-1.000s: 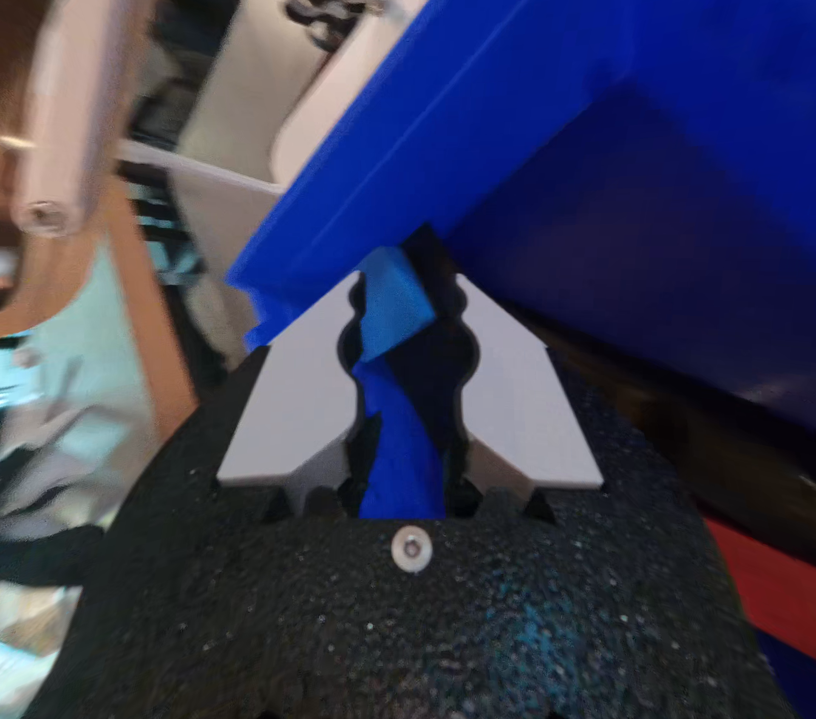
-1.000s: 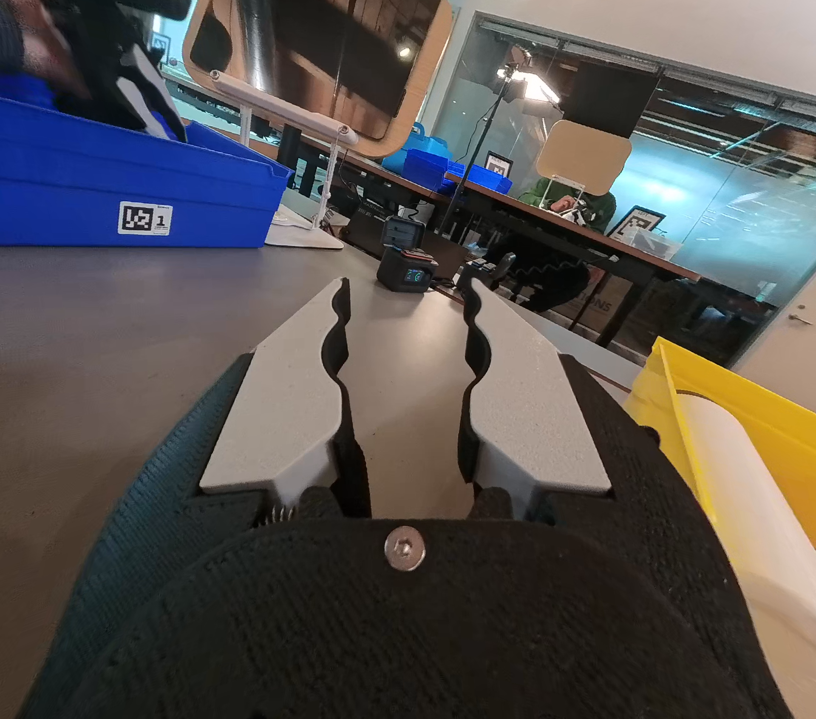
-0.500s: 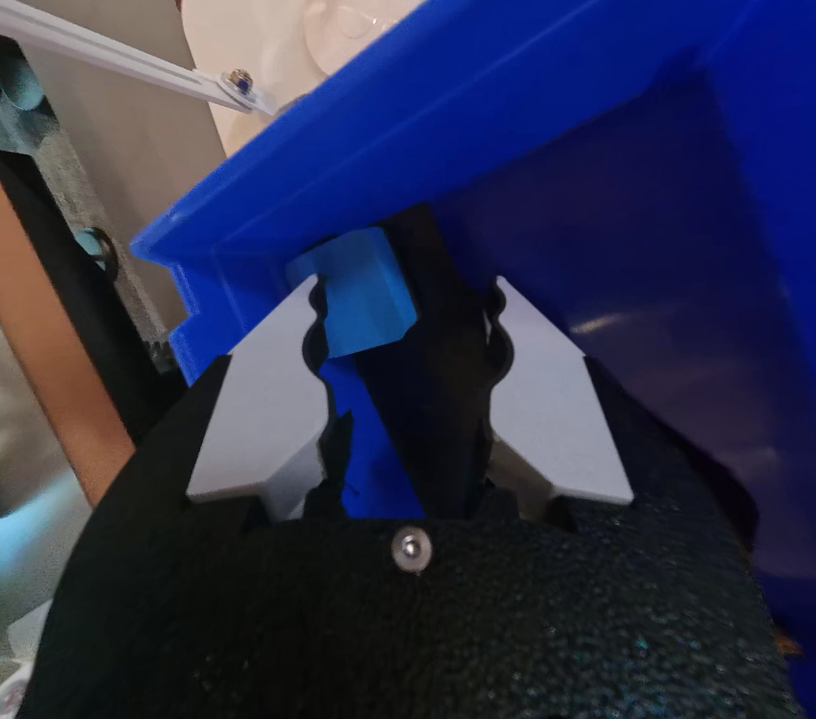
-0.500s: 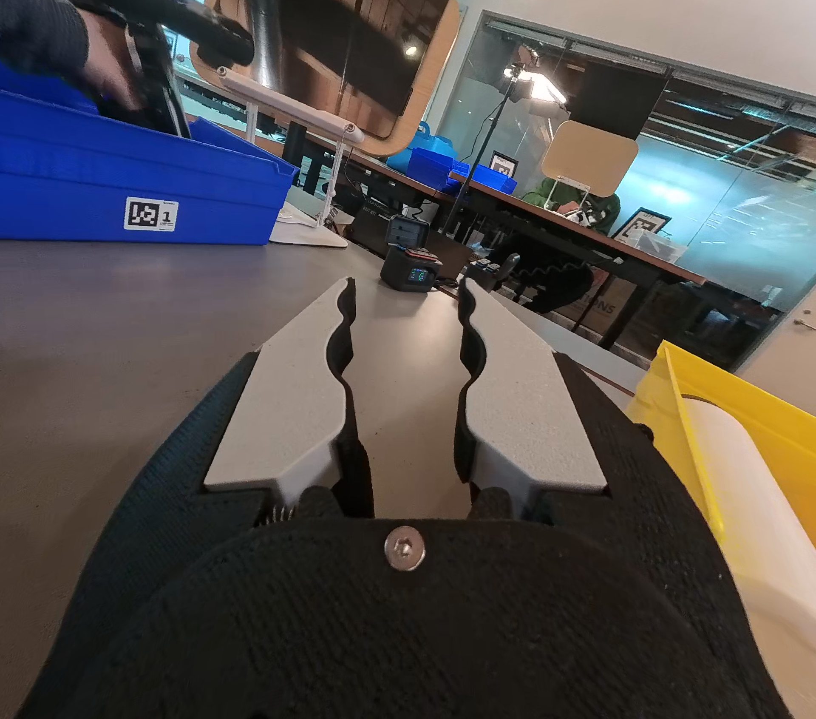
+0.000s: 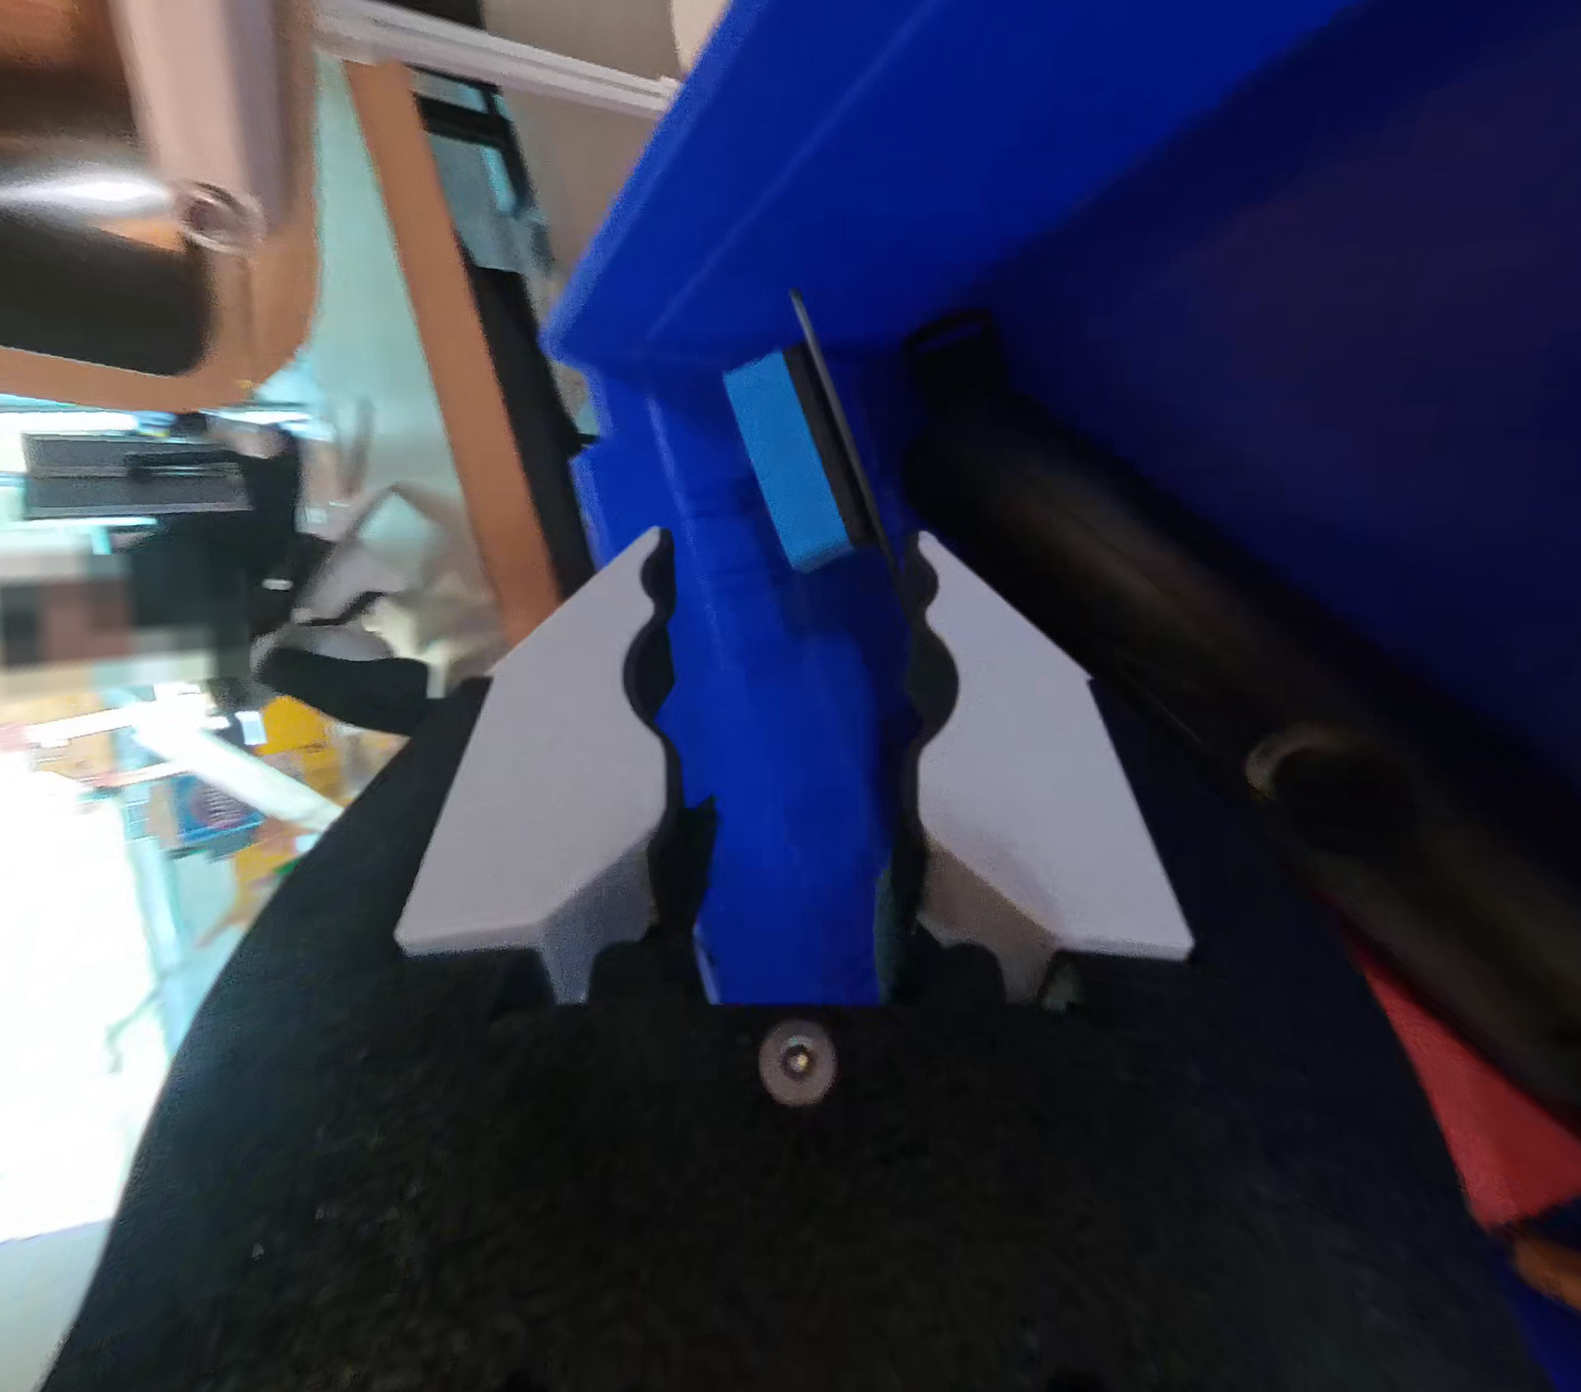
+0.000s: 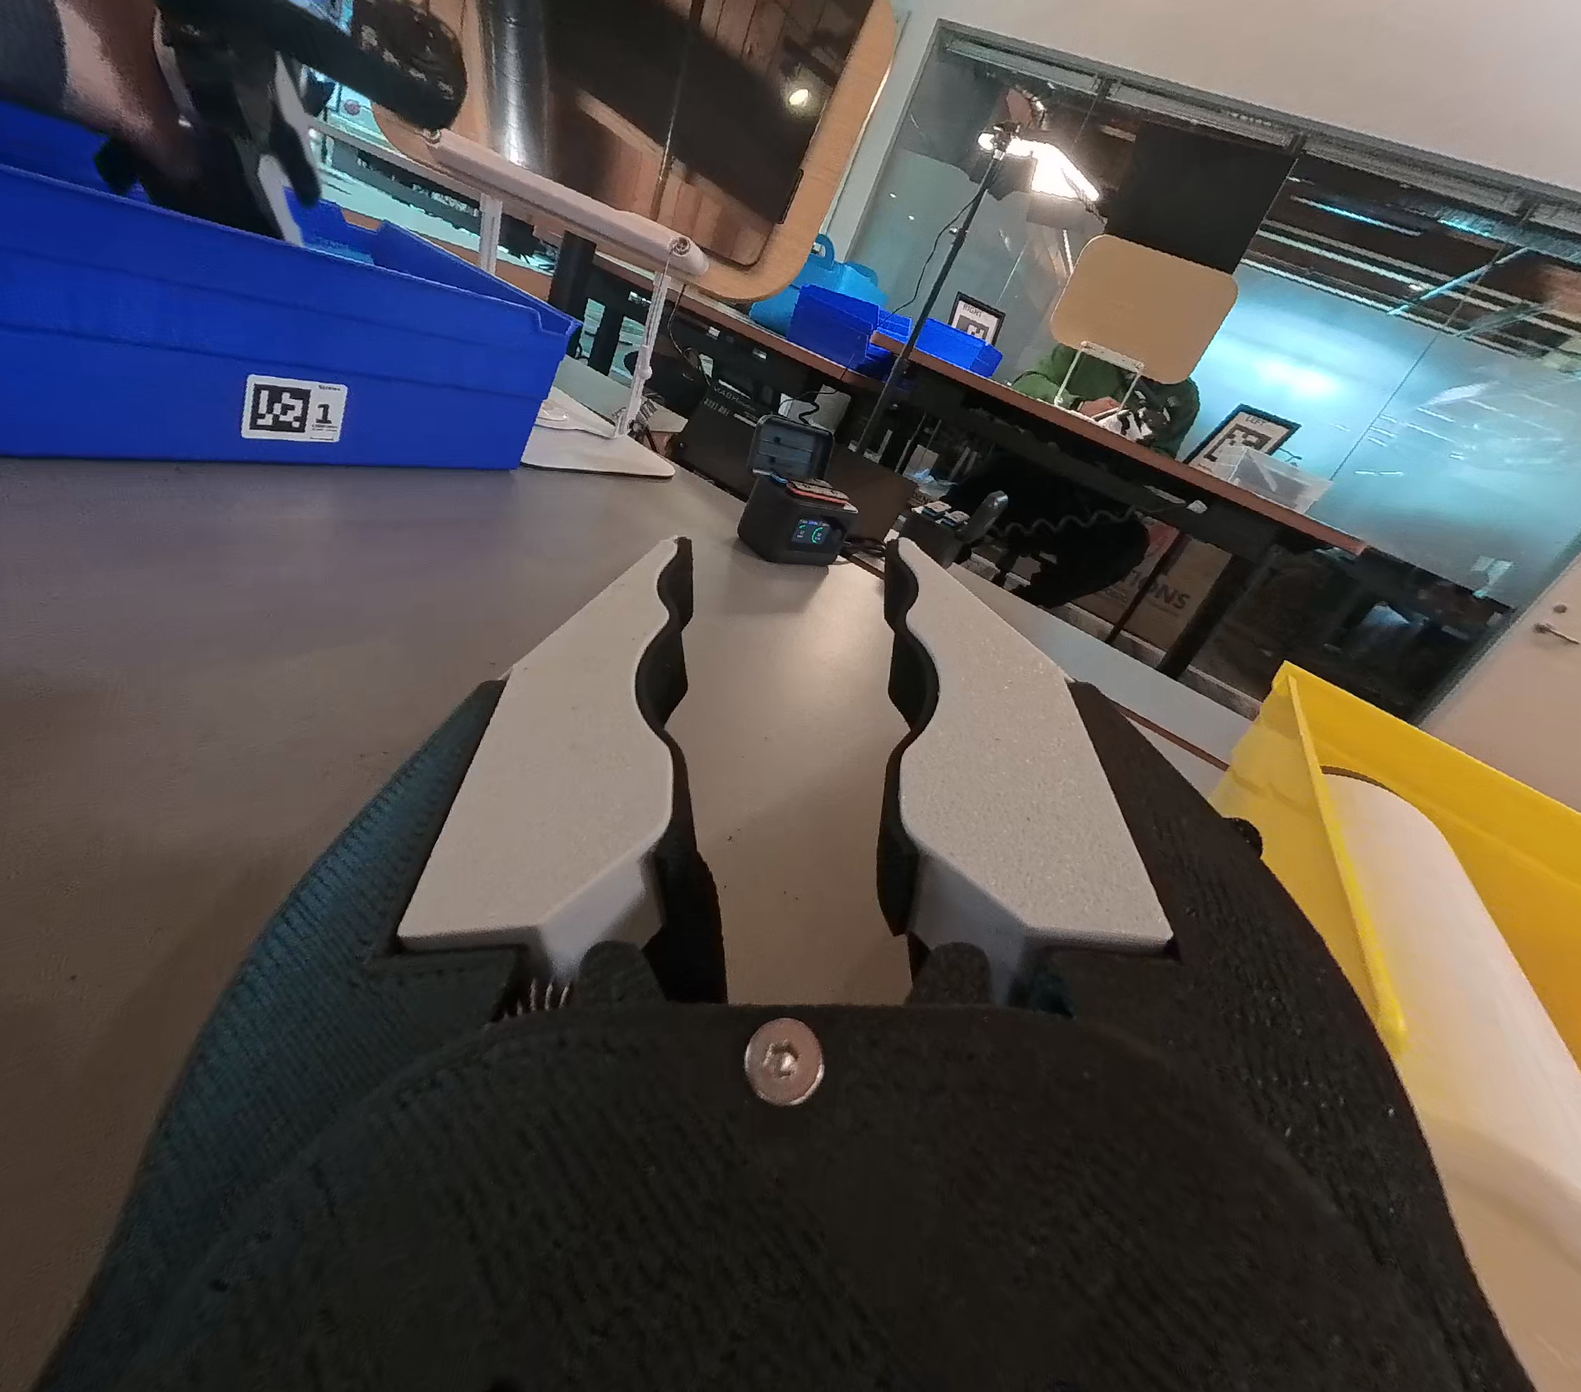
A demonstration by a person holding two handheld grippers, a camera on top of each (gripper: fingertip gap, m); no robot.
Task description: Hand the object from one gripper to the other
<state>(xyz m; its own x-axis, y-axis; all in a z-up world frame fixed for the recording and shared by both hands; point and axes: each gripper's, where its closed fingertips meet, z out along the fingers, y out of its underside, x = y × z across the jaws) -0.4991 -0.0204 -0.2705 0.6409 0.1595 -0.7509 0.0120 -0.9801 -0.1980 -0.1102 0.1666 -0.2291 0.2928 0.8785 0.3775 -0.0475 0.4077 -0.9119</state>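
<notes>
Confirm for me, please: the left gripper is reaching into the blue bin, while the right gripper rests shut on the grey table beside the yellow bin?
Not quite: the right gripper is open, with bare grey table visible between its fingers in the right wrist view. It does sit beside the yellow bin, and the left gripper is reaching into the blue bin.

The left wrist view sits tilted and very close inside the deep blue plastic bin (image 5: 1069,94), looking along its grey fingers toward one inner corner, with blurred room beyond the rim. The right wrist view rests low over the grey tabletop (image 6: 214,624), facing across the room. Both share that bin (image 6: 257,359), seen there from outside at left.
</notes>
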